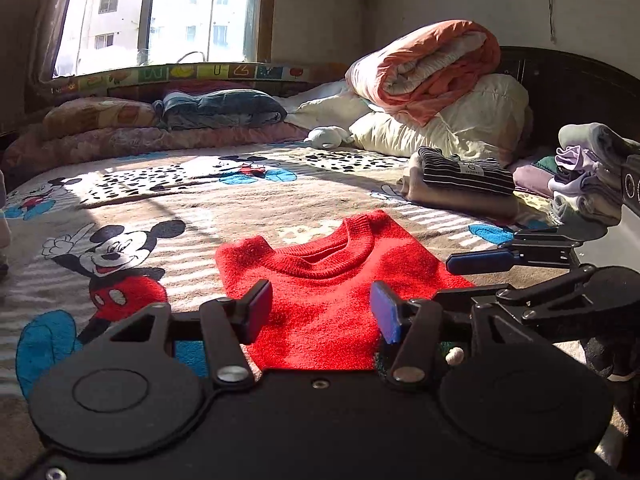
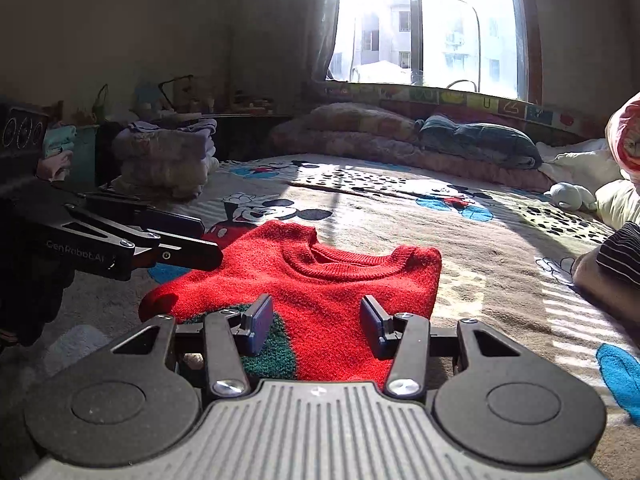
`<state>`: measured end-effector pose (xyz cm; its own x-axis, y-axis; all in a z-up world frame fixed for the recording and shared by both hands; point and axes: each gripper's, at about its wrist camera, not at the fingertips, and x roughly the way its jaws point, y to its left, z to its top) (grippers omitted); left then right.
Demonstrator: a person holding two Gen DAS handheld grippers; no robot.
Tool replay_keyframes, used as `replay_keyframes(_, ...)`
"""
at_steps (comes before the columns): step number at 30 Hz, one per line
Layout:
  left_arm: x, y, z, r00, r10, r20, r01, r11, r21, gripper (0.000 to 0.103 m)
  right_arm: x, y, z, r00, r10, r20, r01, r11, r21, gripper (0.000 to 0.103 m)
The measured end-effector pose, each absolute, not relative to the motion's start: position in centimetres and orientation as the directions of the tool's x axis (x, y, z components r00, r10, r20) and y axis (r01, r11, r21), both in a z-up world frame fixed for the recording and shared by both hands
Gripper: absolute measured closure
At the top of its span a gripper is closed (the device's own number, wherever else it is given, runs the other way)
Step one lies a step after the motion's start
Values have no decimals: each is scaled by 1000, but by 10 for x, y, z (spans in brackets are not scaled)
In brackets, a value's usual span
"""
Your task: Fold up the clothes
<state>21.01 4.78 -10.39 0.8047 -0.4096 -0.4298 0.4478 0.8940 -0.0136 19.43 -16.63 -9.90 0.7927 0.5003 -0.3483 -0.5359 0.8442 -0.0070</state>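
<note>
A red knit sweater [image 1: 320, 280] lies flat on the Mickey Mouse blanket [image 1: 132, 208], its neck pointing away and its sides tucked in to a narrow shape. A green patch [image 2: 274, 346] shows near its close hem. My left gripper [image 1: 322, 312] hovers open over the near part of the sweater with nothing between its fingers. Seen from the right wrist, it [image 2: 210, 242] reaches in from the left by the sweater's shoulder. My right gripper [image 2: 316, 326] is also open and empty above the sweater [image 2: 340, 292], and it [image 1: 450, 280] enters the left wrist view from the right.
A folded striped garment on a beige stack [image 1: 464, 180] sits at the right, with a pile of pale clothes [image 1: 584, 176] beyond it. A rolled orange quilt [image 1: 428, 68] and pillows fill the back right. Another clothes pile [image 2: 168, 156] stands off the bed's left edge.
</note>
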Motion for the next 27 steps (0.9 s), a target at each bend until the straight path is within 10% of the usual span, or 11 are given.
replay_keyframes(7,243,37,-116,758,-446,-476,506,862,-3,48,262,-177,-119,744,497,-445,-502,857,118,38)
replay_keyframes(27,306,58,-116,749,-499,-436,492,859,-138,40,324,-195,-131,722,539,-434,-450,842,297,39)
